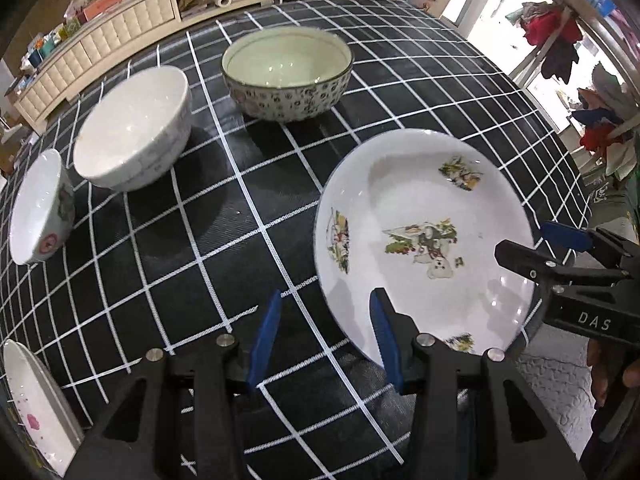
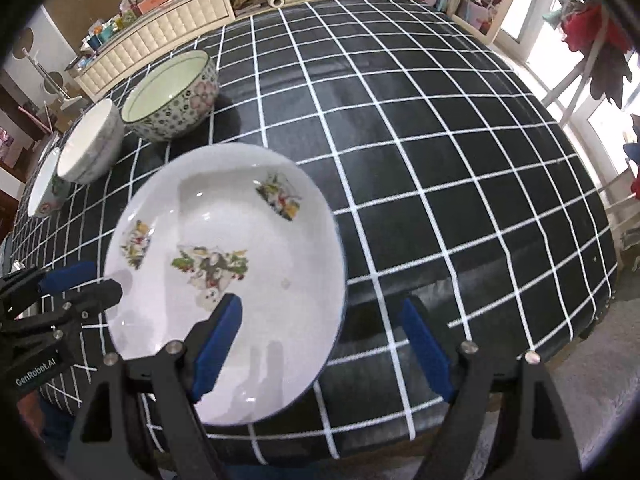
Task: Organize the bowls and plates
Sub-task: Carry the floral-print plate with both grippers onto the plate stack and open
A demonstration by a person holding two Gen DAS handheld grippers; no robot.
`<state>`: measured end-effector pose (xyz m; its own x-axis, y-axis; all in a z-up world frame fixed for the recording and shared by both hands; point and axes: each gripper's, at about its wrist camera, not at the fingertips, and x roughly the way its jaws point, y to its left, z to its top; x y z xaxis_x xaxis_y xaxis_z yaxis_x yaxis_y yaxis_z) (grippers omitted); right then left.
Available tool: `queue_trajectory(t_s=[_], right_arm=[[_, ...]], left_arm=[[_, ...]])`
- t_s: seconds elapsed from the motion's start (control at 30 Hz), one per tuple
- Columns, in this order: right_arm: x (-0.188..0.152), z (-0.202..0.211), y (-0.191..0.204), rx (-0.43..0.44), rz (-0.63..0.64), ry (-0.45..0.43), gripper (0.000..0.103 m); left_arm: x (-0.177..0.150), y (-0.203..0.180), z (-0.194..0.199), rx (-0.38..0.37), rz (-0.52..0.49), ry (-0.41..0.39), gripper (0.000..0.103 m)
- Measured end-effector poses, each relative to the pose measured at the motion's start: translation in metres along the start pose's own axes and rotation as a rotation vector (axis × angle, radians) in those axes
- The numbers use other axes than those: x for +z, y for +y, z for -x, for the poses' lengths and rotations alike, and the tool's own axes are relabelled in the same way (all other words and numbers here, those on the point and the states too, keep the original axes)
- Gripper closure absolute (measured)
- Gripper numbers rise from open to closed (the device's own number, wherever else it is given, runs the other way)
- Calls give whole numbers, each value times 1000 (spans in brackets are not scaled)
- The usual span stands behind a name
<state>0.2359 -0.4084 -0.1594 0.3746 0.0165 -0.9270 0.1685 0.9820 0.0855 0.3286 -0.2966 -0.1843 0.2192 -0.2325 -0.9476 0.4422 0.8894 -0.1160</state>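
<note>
Left wrist view: left gripper (image 1: 324,326) jaws parted wide, nothing between them; gap sits over bare checked tablecloth (image 1: 208,240); its right blue pad (image 1: 386,338) overlaps the near-left rim of the decorated plate (image 1: 424,240), contact there cannot be told; plate lies right of the jaws, on the cloth near the table's front edge; right gripper (image 1: 548,246) enters from the right, one black finger over the plate's right rim, a blue pad just past that rim; patterned bowl (image 1: 287,74) far centre; plain white bowl (image 1: 134,130) to its left; small flowered bowl (image 1: 40,208) further left, just beside the white one; second plate (image 1: 36,404) with pink mark at the lower left edge, partly cut off.

Right wrist view: right gripper (image 2: 320,346) jaws spread wide, gripping nothing; left pad over the decorated plate (image 2: 224,280) interior, right pad off the plate above the cloth (image 2: 440,160); plate's right rim falls between the jaws; left gripper (image 2: 86,284) at the left, fingers apart, beside the plate's left rim; patterned bowl (image 2: 172,96), white bowl (image 2: 92,142) and small flowered bowl (image 2: 46,190) line up upper left, well apart from both grippers.
</note>
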Motion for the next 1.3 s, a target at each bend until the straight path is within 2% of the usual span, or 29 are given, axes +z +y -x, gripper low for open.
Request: queue_trajectory(t_s=[0.33,0.37,0.43,0.5,0.6,0.63,0.73,0.9,1.03,1.3], right_arm=[[5,-7,-8,-15,-18,-13,20],[5,-8,-8,-10,-15,-11,22],[6,-11,-7,4,-9,11,39],[5,-13,-7,3,-10,24,48],[4,-12,-8,23,-8,12,54],[3,-11,-8,38,-1,10,60],[2,-11,-6,75,5,7,69],[-1,-8,-7,73,3,-1,71],[-7,-5,-4,83,4,-6,76],[-22,9,28,109,38,-29,77]], left_arm=[[8,-8,-14,11,-49,0,60],[8,-9,-15,8,-50,4,60],[9,-9,-19,2,-48,12,60],[9,-10,-21,-2,-46,21,69],[7,-11,-27,-11,-45,37,75],[7,-12,-28,-23,-45,36,77],[6,-14,-28,-31,-53,36,79],[7,-13,-28,-41,-63,26,79],[5,-14,-26,-4,-70,5,79],[-11,8,-2,47,-70,-34,79]])
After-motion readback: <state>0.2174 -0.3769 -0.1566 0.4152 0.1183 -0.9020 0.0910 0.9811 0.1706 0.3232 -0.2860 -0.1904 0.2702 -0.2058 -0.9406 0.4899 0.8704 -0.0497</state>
